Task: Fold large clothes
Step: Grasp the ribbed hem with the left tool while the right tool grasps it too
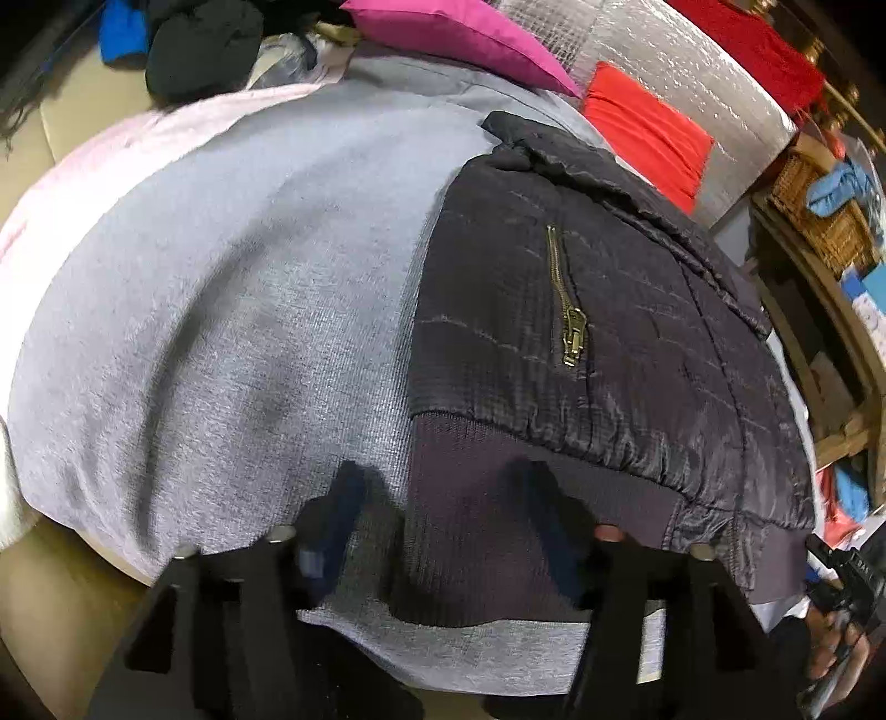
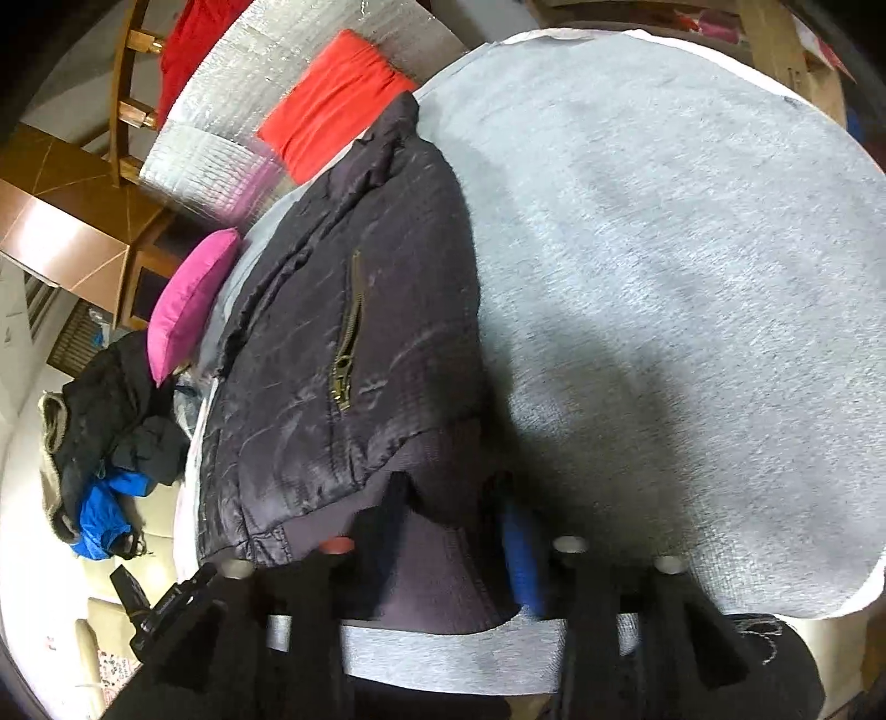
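A dark quilted jacket [image 1: 609, 310] with a brass pocket zipper [image 1: 570, 315] lies flat on a grey cloth [image 1: 221, 304]. Its ribbed hem [image 1: 487, 498] faces me. My left gripper [image 1: 443, 515] stands over the hem's left corner. One finger rests on the grey cloth, the other on the hem, which lies flat between the open jaws. In the right wrist view the jacket [image 2: 332, 332] stretches away to the upper left. My right gripper [image 2: 451, 515] is shut on the hem's other corner [image 2: 443, 554], and the rib bunches up between its blue pads [image 2: 520, 559].
A pink cushion [image 1: 459, 33], a folded red cloth [image 1: 648, 133] and a silver mat [image 1: 692, 66] lie beyond the jacket. A heap of dark and blue clothes [image 2: 111, 443] sits off to the side. Wooden shelves with a wicker basket [image 1: 819, 216] stand at the right.
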`<state>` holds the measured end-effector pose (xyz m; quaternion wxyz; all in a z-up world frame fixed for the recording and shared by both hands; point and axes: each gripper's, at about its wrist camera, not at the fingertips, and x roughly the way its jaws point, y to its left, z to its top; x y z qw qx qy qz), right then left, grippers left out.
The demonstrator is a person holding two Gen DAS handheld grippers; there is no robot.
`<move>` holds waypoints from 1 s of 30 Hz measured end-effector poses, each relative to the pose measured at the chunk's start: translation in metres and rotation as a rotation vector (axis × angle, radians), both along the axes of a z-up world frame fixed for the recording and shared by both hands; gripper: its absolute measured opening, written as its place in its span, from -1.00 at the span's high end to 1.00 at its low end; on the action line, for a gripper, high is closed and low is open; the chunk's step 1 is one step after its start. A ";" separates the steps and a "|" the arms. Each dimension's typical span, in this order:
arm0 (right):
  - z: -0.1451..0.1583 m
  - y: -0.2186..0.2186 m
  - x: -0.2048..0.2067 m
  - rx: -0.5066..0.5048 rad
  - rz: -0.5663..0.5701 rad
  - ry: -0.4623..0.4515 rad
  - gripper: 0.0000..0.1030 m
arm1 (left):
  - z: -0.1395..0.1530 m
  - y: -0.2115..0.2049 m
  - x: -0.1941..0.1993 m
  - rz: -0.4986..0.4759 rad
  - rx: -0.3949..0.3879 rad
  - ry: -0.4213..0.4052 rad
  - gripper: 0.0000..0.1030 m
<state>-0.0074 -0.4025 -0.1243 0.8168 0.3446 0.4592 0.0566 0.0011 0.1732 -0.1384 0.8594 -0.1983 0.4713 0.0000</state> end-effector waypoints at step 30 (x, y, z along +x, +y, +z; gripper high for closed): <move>0.017 0.016 -0.026 -0.106 0.127 0.007 0.27 | 0.029 0.007 -0.016 0.011 -0.014 -0.010 0.49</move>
